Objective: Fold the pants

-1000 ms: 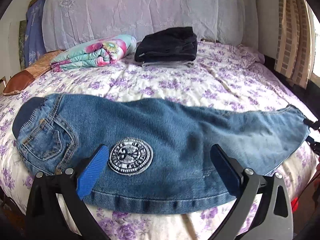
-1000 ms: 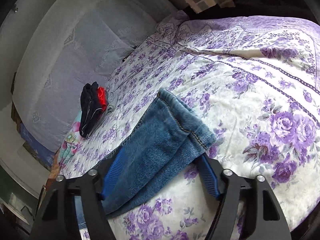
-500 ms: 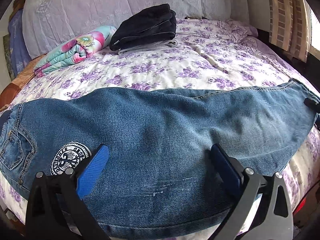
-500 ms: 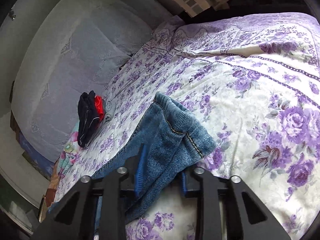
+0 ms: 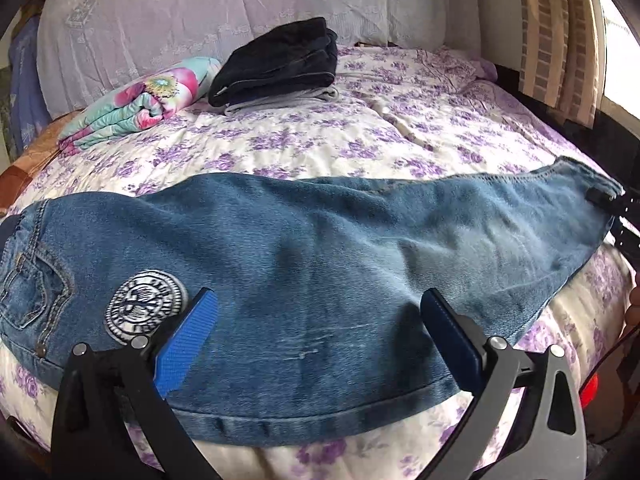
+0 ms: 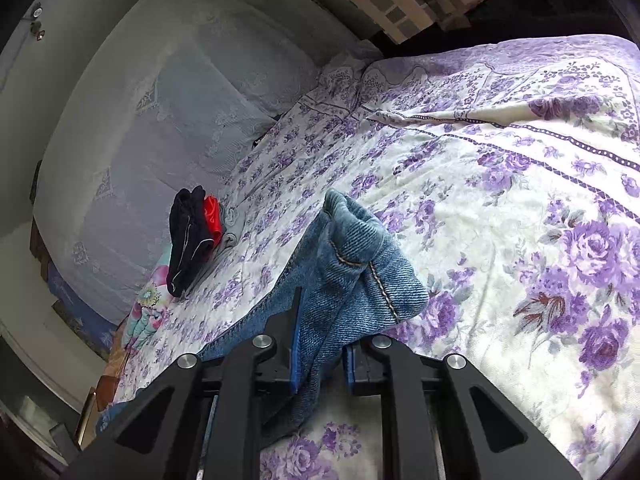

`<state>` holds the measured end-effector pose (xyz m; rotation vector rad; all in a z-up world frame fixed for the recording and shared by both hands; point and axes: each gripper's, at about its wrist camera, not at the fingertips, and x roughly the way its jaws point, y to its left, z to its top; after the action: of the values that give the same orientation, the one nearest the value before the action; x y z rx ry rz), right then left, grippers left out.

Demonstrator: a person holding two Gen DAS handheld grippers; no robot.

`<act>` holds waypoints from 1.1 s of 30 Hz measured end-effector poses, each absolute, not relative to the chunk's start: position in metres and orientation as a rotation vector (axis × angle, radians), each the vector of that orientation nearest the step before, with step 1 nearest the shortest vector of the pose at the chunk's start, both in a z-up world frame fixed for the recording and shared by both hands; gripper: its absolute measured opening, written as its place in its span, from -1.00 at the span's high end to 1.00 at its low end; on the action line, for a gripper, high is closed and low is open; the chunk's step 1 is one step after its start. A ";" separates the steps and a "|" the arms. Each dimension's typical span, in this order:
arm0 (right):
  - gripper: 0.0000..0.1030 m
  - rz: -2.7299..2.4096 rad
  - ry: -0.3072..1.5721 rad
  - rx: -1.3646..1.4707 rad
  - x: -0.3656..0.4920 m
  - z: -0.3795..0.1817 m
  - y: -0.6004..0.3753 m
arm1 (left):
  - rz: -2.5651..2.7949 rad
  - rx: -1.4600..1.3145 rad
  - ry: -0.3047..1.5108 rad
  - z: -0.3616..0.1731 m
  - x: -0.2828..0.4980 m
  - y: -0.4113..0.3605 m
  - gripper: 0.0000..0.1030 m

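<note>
Blue jeans (image 5: pixel 320 248) lie folded lengthwise across the near edge of the floral bed, waist and round white patch (image 5: pixel 146 306) at the left, leg ends at the right. My left gripper (image 5: pixel 318 300) hovers open over the thigh part, blue pads wide apart and nothing between them. My right gripper (image 6: pixel 322 336) is closing its jaws on the bunched leg hem (image 6: pixel 360 264), and the pads press the denim from both sides. In the left wrist view that right gripper (image 5: pixel 612 204) shows at the far right edge, at the end of the leg.
A stack of folded dark clothes (image 5: pixel 280 64) and a rolled floral blanket (image 5: pixel 140 108) sit near the lace-covered headboard (image 5: pixel 240 4). A striped curtain (image 5: pixel 560 40) hangs at the right. The purple-flowered bedspread (image 6: pixel 520 200) stretches beyond the jeans.
My left gripper slid rightward along the jeans, so the patch and pocket shifted to the left of the view. The right gripper's jaws narrowed onto the leg hem, bunching it up.
</note>
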<state>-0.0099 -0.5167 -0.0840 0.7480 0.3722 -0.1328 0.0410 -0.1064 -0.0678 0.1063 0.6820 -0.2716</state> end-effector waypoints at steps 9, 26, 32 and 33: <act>0.71 -0.113 0.281 0.454 -0.005 -0.032 -0.454 | -0.017 -0.121 0.558 -0.032 0.016 0.029 -0.92; 0.71 0.187 0.388 -0.261 0.025 -0.052 -0.220 | 0.151 -0.401 0.584 -0.049 -0.001 0.154 -0.91; 0.71 0.194 0.425 -0.395 0.021 -0.064 -0.199 | 0.149 -0.373 0.591 -0.051 0.004 0.151 -0.91; 0.70 0.197 0.442 -0.417 0.024 -0.068 -0.198 | 0.142 -0.373 0.599 -0.053 0.005 0.149 -0.91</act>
<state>0.0244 -0.1977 -0.0676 -0.4171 0.4424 0.1967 0.0052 0.1490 -0.0529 -0.3730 0.5994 0.1422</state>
